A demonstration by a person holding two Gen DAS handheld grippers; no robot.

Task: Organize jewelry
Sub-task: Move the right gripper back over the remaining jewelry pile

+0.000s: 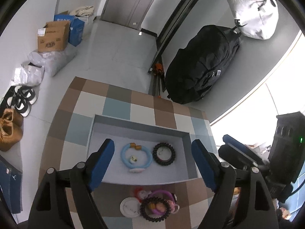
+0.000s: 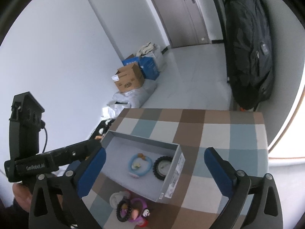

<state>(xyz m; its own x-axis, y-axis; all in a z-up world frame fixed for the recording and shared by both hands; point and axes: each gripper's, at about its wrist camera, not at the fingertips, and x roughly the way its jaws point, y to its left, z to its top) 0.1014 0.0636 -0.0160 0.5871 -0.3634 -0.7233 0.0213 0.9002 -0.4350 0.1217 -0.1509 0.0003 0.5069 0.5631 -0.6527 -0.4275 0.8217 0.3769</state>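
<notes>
1. While both tools hang above the checkered table (image 1: 164, 106), I see the left tool (image 1: 152, 164) released, its jaws spread wide with nothing between them.
2. I see the right tool (image 2: 154, 171) equally released, gripping nothing.
3. Inside the grey box (image 1: 139, 126) I see a light blue bracelet (image 1: 136, 157) lying flat, with a dark beaded bracelet (image 1: 164, 153) just beside it.
4. Near the box's front wall, on the table, I see a heap of jewelry (image 1: 152, 204): a white ring, a purple bracelet and another dark beaded bracelet, touching one another.
</notes>
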